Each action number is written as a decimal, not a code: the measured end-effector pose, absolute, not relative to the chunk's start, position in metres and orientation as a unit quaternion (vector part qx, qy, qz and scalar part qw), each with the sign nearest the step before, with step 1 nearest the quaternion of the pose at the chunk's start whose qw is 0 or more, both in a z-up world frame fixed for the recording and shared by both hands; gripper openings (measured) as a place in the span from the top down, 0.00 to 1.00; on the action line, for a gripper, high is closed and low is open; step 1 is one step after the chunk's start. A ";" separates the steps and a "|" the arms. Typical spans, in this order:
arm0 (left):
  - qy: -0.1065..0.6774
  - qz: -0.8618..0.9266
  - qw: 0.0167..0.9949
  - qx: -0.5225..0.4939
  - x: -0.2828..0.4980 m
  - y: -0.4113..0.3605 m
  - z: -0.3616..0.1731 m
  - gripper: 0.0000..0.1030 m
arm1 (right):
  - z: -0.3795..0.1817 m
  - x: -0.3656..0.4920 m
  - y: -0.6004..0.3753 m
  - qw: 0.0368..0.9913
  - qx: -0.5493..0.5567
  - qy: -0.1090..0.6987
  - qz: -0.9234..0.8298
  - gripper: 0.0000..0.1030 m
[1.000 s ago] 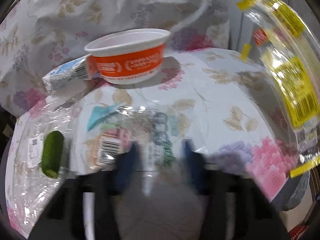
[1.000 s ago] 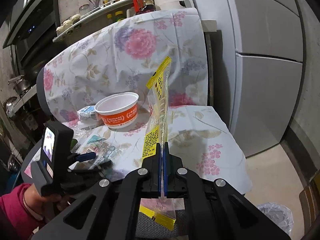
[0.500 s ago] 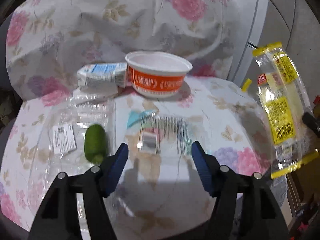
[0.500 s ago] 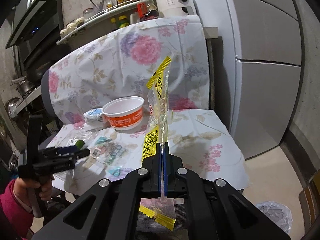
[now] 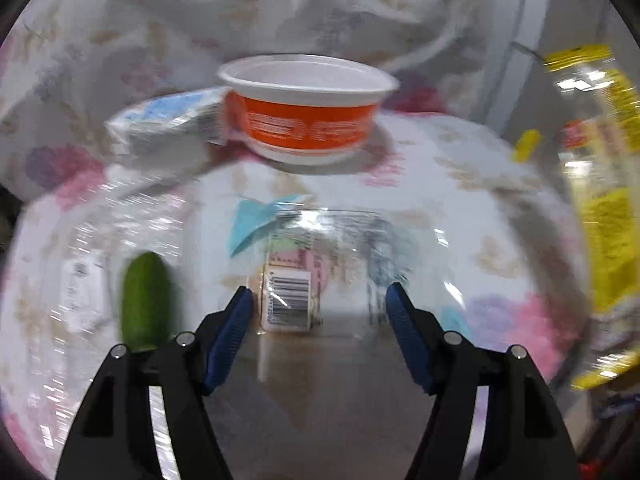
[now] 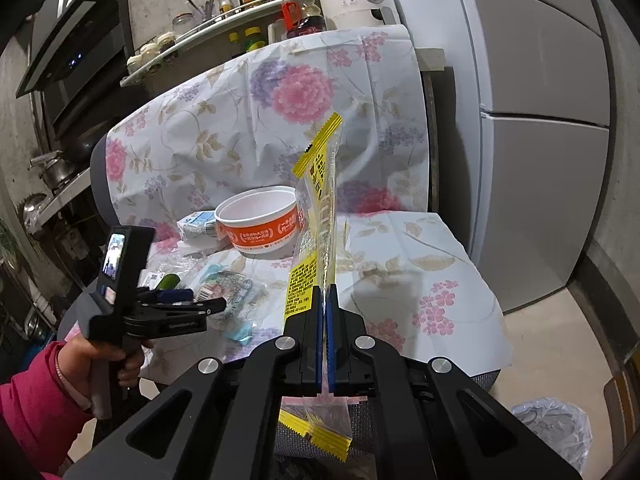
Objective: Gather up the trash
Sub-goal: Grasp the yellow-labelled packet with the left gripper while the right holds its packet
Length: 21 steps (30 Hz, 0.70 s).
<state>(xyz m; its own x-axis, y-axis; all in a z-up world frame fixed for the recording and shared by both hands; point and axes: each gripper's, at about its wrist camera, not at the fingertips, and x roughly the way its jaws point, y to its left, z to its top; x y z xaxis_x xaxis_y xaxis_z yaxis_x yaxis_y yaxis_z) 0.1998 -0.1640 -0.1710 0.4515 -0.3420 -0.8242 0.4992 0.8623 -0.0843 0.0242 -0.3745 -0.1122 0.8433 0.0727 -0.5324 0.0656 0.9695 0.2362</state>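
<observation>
Litter crowded the left half of the chair seat; the right half lay bare.

The left gripper [image 5: 318, 300] stood with its jaws spread over a clear barcoded wrapper [image 5: 316, 268], with a green cucumber piece [image 5: 146, 300] close on the left. Farther back, the orange instant-noodle bowl [image 5: 304, 108] and a crushed milk carton [image 5: 168, 124] touching its left side blocked the way, the draped chair back [image 6: 280, 120] rising behind them. The yellow-edged clear bag [image 6: 316, 248], pinched upright in the right gripper [image 6: 324, 296], walled off the right. Beyond it, flowered cloth [image 6: 420, 264] offered open passage toward the refrigerator [image 6: 540, 120].
</observation>
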 end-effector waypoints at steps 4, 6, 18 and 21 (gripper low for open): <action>0.476 -0.331 0.813 0.062 0.170 -0.172 -0.172 0.39 | -0.114 0.023 -0.377 0.952 0.126 0.279 0.001 0.98; 0.476 -0.366 0.798 0.048 0.155 -0.173 -0.169 0.39 | -0.114 0.023 -0.378 0.952 0.128 0.278 0.000 0.98; 0.431 -0.279 0.854 0.083 0.193 -0.169 -0.160 0.16 | -0.119 0.018 -0.394 0.949 0.147 0.277 -0.010 0.98; 0.444 -0.269 0.849 0.102 0.205 -0.182 -0.171 0.16 | -0.124 0.018 -0.393 0.945 0.155 0.287 -0.001 0.98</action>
<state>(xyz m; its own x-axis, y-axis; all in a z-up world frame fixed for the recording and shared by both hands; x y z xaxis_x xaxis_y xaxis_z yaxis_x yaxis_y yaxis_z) 0.2052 -0.1824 -0.1705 0.4605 -0.3658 -0.8088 0.5463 0.8350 -0.0666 0.0182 -0.3927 -0.1244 0.8353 0.0860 -0.5430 0.0917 0.9521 0.2918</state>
